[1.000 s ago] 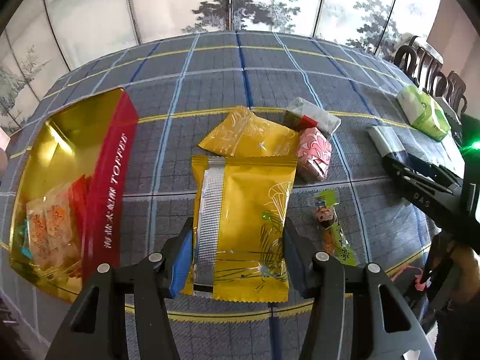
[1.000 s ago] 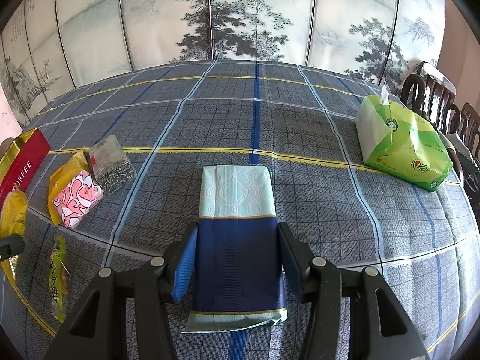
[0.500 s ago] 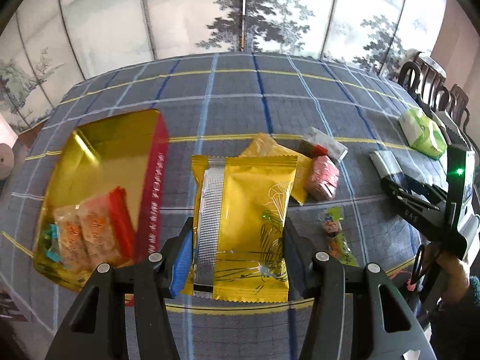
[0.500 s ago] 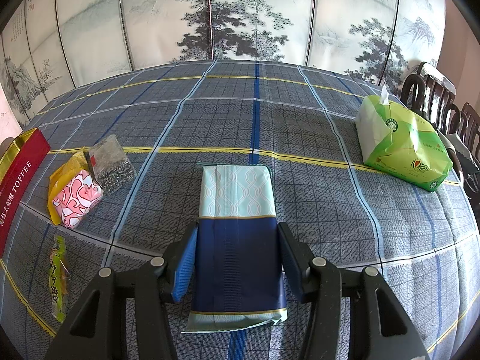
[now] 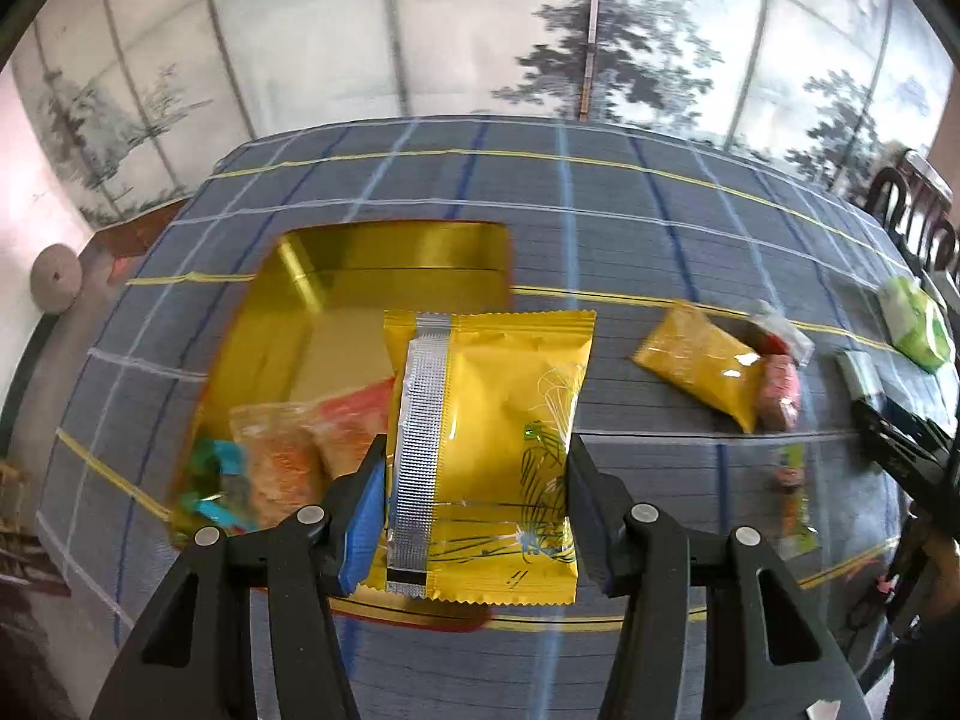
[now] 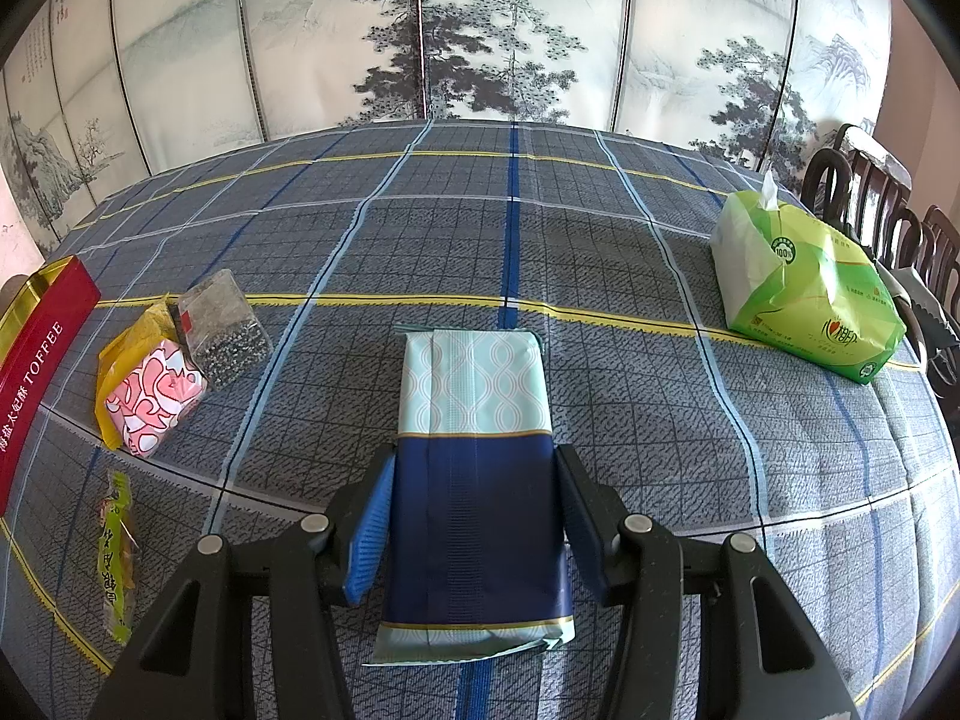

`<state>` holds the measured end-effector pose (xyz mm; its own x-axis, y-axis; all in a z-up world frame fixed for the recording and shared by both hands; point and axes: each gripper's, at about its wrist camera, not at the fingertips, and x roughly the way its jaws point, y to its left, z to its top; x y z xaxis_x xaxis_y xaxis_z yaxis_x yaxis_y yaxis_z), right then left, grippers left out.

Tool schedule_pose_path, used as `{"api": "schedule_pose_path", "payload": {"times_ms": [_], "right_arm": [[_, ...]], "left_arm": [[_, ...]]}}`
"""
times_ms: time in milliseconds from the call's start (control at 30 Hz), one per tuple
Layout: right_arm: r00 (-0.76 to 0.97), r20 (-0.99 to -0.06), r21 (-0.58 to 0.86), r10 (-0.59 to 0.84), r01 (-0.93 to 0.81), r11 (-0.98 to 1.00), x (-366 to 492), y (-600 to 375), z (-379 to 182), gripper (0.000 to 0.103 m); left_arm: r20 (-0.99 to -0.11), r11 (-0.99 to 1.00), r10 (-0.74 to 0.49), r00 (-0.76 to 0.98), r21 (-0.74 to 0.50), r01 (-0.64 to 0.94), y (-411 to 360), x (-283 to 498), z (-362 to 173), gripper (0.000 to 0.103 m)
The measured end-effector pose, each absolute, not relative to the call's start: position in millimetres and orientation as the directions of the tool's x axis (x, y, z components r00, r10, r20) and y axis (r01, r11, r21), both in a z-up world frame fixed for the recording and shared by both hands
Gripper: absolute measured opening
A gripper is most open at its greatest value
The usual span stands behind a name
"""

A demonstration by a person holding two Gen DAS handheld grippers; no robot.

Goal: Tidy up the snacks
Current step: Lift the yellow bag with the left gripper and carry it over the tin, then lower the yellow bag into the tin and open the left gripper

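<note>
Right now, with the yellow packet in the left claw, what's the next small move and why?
Probably lower the left claw toward the bare gold floor of the toffee tin and then let go. The yellow packet hangs clamped over the tin's near side, where orange snacks already lie; the far half looks free.

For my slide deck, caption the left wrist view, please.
Left hand-held gripper carries a yellow snack packet above the open gold toffee tin.

Red tin [image 6: 33,354] side: "TOFFEE"; green tissue pack [image 6: 804,294]: "100%"
</note>
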<state>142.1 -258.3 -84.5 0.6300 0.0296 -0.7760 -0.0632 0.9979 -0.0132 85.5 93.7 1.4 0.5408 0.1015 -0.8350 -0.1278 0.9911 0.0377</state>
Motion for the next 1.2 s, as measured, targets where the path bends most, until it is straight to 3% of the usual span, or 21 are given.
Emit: {"api": "schedule_pose_path", "payload": {"times_ms": [600,1200], "right_arm": [[0.630,-0.776,-0.015,0.028,-0.062,0.998,141.2,-258.8,-84.6,0.053],[0.631,-0.775,-0.016,0.026,-0.061,0.998,139.9,-260.9,-83.6,0.053]], "left_arm": [[-0.853,0.964,0.224,0.471,0.124,-0.235,163.0,82.7,-25.3,0.050],[-0.871,0.961,0.235,0.432,0.141,-0.238,182.1,86.4,-51.3,0.050]]}}
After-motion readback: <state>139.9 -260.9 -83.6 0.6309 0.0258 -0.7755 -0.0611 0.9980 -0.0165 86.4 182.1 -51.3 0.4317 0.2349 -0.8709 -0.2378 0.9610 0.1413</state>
